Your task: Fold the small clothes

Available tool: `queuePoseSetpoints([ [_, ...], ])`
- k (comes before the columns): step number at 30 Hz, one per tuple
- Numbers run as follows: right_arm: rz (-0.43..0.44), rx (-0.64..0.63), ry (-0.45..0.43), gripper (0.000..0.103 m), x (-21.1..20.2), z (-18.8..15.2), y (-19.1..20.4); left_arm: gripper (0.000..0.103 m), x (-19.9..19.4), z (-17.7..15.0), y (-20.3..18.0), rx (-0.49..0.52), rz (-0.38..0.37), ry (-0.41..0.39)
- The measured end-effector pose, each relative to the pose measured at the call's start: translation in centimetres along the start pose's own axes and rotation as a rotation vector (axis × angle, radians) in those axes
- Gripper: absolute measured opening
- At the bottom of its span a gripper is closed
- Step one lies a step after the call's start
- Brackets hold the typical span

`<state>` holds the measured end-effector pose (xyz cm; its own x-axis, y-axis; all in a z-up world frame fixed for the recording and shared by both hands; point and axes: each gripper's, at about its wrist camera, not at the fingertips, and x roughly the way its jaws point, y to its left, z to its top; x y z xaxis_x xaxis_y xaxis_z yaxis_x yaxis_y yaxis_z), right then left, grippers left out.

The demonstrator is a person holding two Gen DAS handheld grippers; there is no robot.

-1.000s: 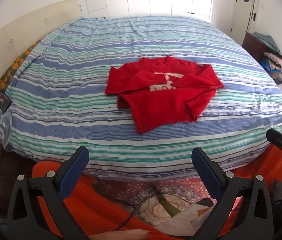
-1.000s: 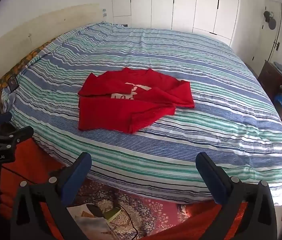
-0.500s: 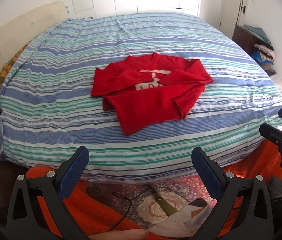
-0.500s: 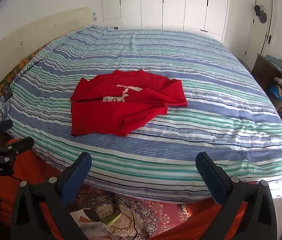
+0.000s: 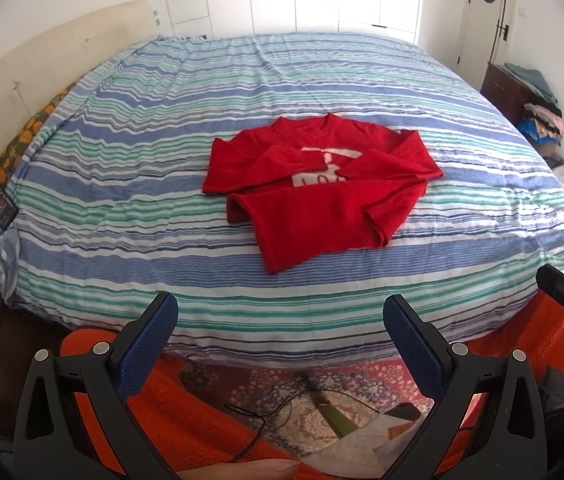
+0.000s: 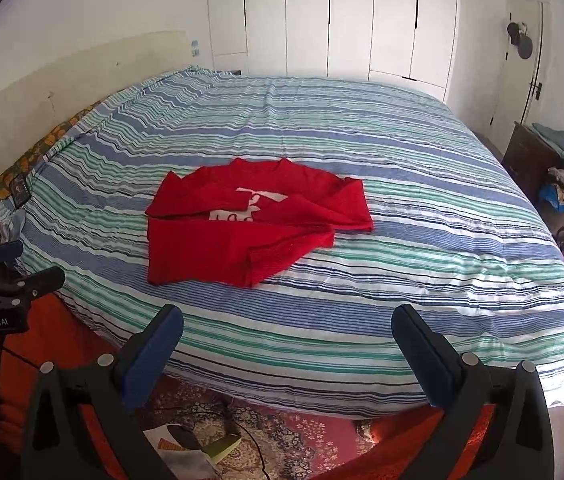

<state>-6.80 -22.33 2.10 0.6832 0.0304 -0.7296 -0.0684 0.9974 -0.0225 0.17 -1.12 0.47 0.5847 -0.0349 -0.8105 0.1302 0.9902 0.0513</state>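
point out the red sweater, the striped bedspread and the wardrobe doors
red sweater (image 5: 314, 216), left wrist view, on the folded lower body
striped bedspread (image 6: 422, 208), right wrist view, on a bare stretch right of the sweater
wardrobe doors (image 6: 350, 20), right wrist view, on a white door panel

A red sweater (image 6: 250, 224) lies centre-left of the frame on a bed covered by a blue, green and white striped duvet (image 6: 422, 208). Both sleeves are folded across its chest over a white print, and the hem is turned up at lower right. The right gripper (image 6: 287, 350) fills the bottom edge, its blue-padded fingers (image 6: 154, 350) spread wide and empty, short of the bed. At the left edge the left gripper (image 6: 10, 268) shows, apparently parted. White wardrobe doors (image 6: 330, 20) stand along the top; a patterned rug (image 6: 266, 440) lies at bottom centre.
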Motion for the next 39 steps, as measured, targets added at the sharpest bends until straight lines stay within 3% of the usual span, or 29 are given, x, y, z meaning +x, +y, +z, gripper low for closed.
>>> queuePoseSetpoints([
  [2, -0.003, 0.002, 0.029, 0.103, 0.6, 0.1, -0.3, 0.102, -0.1, 0.5, -0.2, 0.011, 0.005, -0.016],
  [9, -0.014, 0.017, -0.018, 0.103, 0.6, 2.0, -0.9, 0.102, 0.0, 1.5, -0.3, 0.008, -0.007, -0.019],
  [14, 0.001, 0.009, -0.057, 0.103, -0.6, 1.4, -0.6, 0.102, -0.3, 0.6, -0.4, -0.014, 0.000, -0.018],
  [16, 0.002, 0.010, -0.018, 0.103, 0.1, 0.8, -0.7, 0.102, 0.6, 0.5, -0.7, 0.003, 0.005, 0.028],
  [18, 0.010, 0.013, 0.031, 0.103, 1.1, 0.5, -0.9, 0.102, 0.8, 0.8, -0.9, 0.009, 0.007, 0.022],
  [23, -0.002, 0.025, -0.007, 0.103, 1.5, 1.4, -1.7, 0.102, 0.5, 1.6, -1.1, 0.016, 0.039, 0.012],
  [27, 0.039, 0.024, 0.045, 0.103, 3.6, 1.6, -1.4, 0.102, 0.8, 1.0, -0.6, -0.004, 0.041, -0.011],
  [32, 0.029, -0.035, 0.036, 0.103, 4.2, 1.8, -0.4, 0.102, 3.1, 1.7, -0.7, 0.007, 0.009, 0.067],
  [39, -0.044, 0.111, 0.010, 0.103, 3.1, 1.5, -3.7, 0.102, 2.3, 2.5, -2.2, 0.020, -0.070, 0.034],
])
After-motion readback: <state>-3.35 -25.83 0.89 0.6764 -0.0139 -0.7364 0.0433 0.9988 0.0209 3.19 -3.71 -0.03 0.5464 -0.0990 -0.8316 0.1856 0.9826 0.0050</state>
